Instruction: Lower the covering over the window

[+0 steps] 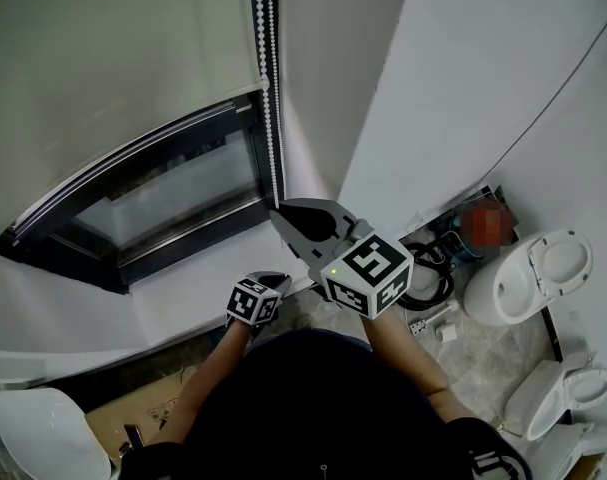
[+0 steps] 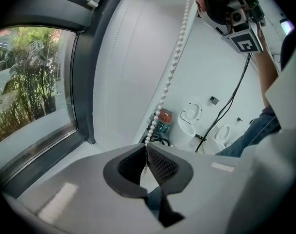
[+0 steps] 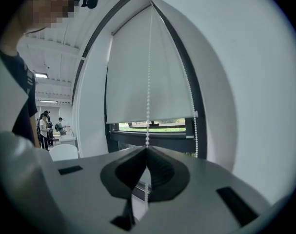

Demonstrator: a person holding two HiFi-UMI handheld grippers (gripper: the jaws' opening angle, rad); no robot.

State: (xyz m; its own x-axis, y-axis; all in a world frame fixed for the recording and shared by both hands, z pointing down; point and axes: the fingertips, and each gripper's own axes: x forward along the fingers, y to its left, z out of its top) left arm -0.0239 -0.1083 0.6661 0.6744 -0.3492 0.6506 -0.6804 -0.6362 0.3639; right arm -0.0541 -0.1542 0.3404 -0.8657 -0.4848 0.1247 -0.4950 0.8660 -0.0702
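Left hand-held gripper (image 2: 147,147): nearest the person and low down. Its jaws are pinched tight on the bead chain (image 2: 174,62).
Right hand-held gripper (image 3: 147,148): a little farther and higher up. Its jaws are also pinched tight on the same strand, above the left one.
Bead chain: it hangs down the right side of the window. One strand runs down through both hand-held grippers. The other strand hangs free, just beside the frame.
Blind (image 3: 148,72): on the far side, in front of the glass. It covers most of the window from the top down.
Bottom edge of the blind (image 3: 150,122): near the bottom of the window, but not yet at the sill.
Window (image 1: 173,193): a strip of glass shows under the blind, with green trees outside.
Done so far: the blind looks most of the way down.
Left to do: the last strip of glass needs covering. I think that takes a few more pulls on the chain, one hand after the other, until the bottom edge reaches the sill.
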